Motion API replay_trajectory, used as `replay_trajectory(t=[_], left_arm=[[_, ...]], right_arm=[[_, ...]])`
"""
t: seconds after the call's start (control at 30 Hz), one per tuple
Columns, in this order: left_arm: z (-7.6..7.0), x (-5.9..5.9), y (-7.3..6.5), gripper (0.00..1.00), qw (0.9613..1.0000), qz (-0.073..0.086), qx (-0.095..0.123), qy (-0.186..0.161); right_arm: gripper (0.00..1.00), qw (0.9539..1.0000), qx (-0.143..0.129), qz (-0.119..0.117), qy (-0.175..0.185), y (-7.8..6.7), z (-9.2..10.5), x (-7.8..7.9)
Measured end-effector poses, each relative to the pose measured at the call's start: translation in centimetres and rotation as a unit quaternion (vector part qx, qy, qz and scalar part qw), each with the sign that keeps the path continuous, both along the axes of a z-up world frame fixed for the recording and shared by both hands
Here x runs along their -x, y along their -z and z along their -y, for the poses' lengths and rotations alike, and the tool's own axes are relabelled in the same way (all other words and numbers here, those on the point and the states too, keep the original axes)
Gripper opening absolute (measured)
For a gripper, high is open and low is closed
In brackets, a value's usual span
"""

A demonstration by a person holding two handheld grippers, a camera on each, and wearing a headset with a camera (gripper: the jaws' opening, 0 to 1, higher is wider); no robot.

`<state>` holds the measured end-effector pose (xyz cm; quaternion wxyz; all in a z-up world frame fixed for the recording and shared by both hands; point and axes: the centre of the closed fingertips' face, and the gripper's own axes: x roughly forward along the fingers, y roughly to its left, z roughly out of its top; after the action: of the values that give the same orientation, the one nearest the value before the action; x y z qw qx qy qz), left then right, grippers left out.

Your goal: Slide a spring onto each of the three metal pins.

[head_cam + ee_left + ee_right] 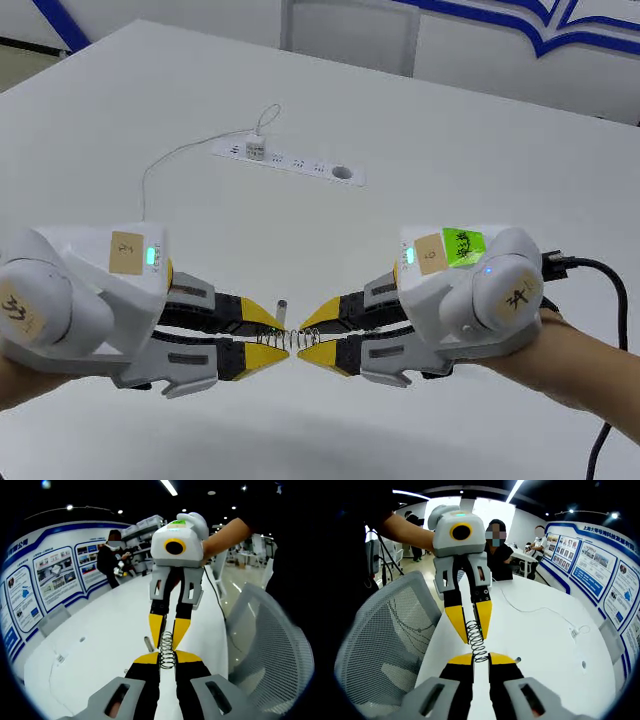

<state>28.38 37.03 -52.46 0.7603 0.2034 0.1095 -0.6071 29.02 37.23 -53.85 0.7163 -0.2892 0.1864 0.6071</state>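
left gripper and right gripper, nose to nose, each pinch one end of a spring, holding it level just on the near side of a pin that stands upright on the table. the two-sided hold likely steadies the coil for a re-grip, so that one open end can be tipped down over the pin. no spring sits on the pin yet. beyond the pin, well apart, lies a power strip.
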Motion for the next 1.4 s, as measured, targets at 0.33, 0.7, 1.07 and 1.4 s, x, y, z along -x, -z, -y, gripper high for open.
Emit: replay_trajectory(t=[0.33,0.7,1.07,1.4], left_arm=[[0.2,0.2,0.7,0.10,0.9997,0.011,-0.018,0.008],[0.1,0.1,0.7,0.10,0.9998,0.012,-0.014,0.006],[0.3,-0.1,0.5,0.10,1.0000,0.004,-0.003,-0.008],[0.2,0.2,0.4,0.11,0.9979,-0.056,0.024,-0.020]], right_arm=[[0.11,0.9995,-0.018,-0.025,-0.010,-1.0,-0.1,0.7],[0.11,0.9954,-0.070,-0.066,0.003,-2.6,-0.9,1.2],[0.11,0.9879,-0.127,-0.087,0.021,-4.2,-2.3,1.0],[0.11,0.9871,-0.128,-0.092,0.024,-4.5,-3.3,0.8]])
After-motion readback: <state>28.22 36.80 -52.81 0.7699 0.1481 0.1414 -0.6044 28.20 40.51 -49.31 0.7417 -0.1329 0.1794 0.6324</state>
